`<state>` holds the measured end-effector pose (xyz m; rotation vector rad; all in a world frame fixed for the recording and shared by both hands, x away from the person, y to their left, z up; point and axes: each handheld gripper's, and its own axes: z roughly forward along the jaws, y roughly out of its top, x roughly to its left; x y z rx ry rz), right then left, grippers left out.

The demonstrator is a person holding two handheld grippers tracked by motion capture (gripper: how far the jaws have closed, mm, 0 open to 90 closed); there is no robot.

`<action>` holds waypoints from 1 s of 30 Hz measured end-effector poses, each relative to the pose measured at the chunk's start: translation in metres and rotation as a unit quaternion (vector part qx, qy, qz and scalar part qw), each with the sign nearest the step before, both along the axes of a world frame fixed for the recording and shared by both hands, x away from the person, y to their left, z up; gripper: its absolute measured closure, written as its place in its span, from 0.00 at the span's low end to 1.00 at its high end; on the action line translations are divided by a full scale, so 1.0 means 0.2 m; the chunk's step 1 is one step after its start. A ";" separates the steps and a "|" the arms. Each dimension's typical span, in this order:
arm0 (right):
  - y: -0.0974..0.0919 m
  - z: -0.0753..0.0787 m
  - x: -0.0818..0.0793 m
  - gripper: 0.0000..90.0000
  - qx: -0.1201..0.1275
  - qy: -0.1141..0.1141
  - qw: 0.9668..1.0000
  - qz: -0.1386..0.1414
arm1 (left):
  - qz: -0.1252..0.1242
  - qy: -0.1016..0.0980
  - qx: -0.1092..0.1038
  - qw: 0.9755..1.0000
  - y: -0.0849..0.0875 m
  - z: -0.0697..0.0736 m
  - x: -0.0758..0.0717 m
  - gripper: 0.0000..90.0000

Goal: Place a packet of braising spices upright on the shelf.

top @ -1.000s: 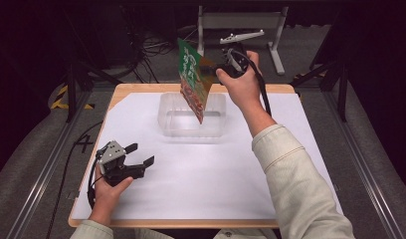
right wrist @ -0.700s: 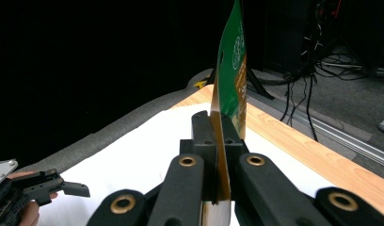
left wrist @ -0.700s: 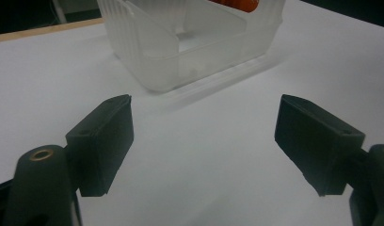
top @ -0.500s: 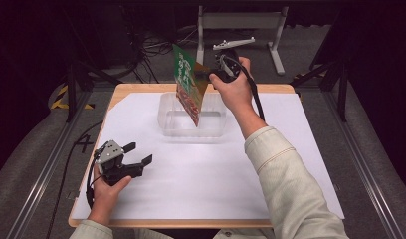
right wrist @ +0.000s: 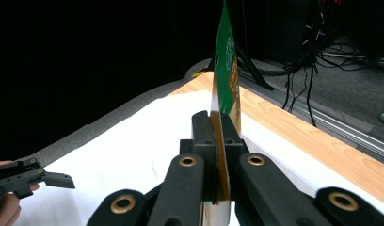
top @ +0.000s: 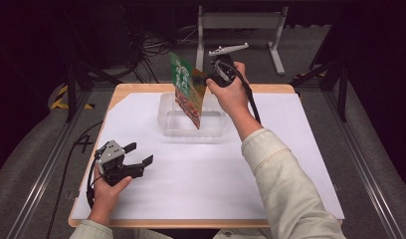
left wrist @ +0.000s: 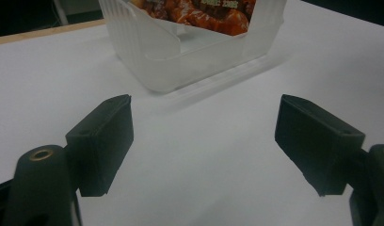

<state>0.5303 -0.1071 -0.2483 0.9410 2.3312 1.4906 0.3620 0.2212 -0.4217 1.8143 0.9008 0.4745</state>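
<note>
One corner of the snack packet, pinched by the right gripper, risks snagging the clear tub rim below; left gripper rests spread.

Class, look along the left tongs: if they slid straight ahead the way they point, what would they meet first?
Probably the clear plastic container; bare white table sheet lies between it and the open left tongs, though depth is uncertain.

A lab or studio: black-draped surround, a metal stand, loose cables and floor rails.
</note>
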 end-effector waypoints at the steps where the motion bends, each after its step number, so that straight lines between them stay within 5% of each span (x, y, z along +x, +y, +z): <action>1: 0.00 0.00 0.00 1.00 0.000 0.000 1.000 0.000 | 0.000 0.000 0.001 1.000 0.00 0.00 0.00 0.23; 30: 0.07 -0.10 0.03 1.00 -0.030 0.015 0.999 -0.015 | -0.003 0.000 0.001 1.000 0.00 0.00 0.00 0.22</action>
